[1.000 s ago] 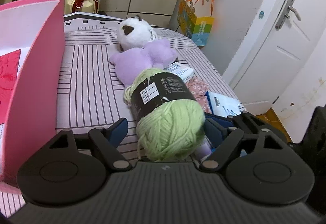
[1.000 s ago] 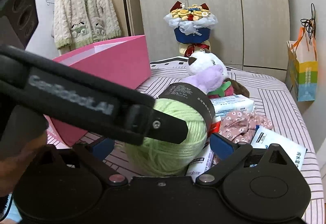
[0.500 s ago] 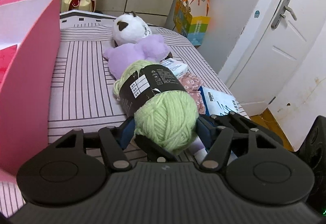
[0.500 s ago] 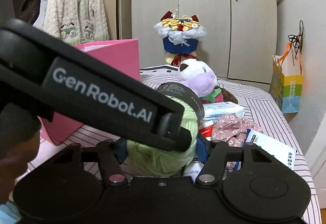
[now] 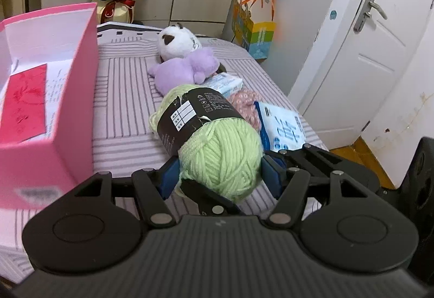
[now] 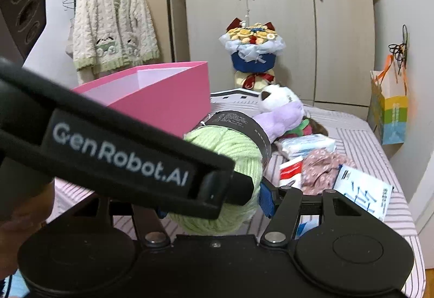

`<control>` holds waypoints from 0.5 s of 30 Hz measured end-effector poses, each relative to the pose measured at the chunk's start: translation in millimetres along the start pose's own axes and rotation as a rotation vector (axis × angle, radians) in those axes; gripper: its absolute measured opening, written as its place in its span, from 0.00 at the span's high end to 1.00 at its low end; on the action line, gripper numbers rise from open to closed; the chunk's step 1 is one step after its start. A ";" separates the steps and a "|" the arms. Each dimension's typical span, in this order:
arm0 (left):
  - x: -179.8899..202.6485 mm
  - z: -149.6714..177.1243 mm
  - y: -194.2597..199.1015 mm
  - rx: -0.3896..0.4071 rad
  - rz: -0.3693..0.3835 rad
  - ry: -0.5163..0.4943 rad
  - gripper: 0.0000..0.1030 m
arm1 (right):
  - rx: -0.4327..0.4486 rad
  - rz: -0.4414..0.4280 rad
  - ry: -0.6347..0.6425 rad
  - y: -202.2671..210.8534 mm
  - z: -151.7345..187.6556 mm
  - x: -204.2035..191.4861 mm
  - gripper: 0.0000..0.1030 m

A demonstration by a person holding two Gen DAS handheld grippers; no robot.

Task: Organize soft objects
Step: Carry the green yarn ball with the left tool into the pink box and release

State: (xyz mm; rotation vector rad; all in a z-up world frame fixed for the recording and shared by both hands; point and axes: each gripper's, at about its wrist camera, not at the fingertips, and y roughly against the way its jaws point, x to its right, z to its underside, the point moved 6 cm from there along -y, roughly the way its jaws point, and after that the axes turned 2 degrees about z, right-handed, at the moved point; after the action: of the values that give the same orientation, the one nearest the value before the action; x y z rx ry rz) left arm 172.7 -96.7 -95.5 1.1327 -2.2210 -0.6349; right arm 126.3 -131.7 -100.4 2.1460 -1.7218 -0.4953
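A light green yarn skein (image 5: 214, 146) with a black paper band is gripped at its near end by both grippers and held above the striped bed. My left gripper (image 5: 219, 176) is shut on it. My right gripper (image 6: 214, 200) is shut on the same skein (image 6: 230, 151); the left gripper's body crosses in front in the right wrist view. An open pink box (image 5: 78, 97) stands to the left, also in the right wrist view (image 6: 168, 92). A white and purple plush toy (image 5: 184, 64) lies further back on the bed.
Tissue packs (image 5: 284, 127) and a pink floral cloth (image 6: 322, 167) lie on the bed's right side. A flower bouquet (image 6: 255, 45) stands at the wardrobe. A colourful paper bag (image 5: 255, 35) hangs on the wall. A door (image 5: 366, 54) is at the right.
Both grippers closed on the green yarn skein and lifted it off the bed, moving it slightly left toward the pink box, which now shows its inside.
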 end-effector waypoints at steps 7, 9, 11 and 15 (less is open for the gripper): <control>2.7 18.1 33.1 -0.021 -0.036 -0.016 0.39 | -0.038 -0.026 0.042 20.3 -1.0 -28.9 0.36; 3.8 20.9 46.7 -0.018 -0.035 -0.016 0.39 | -0.054 -0.039 0.044 29.5 -5.0 -37.3 0.36; 3.3 22.3 60.7 -0.019 -0.022 -0.004 0.39 | -0.069 -0.050 0.044 37.8 -10.3 -44.7 0.36; -0.2 22.2 86.7 -0.010 0.004 0.005 0.39 | -0.066 -0.072 0.076 54.2 -22.4 -60.9 0.36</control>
State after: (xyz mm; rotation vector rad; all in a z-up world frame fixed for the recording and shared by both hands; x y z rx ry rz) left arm 108.9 -47.1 -57.2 1.1232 -2.2129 -0.6398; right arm 78.0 -82.1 -51.7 2.1577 -1.5716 -0.4759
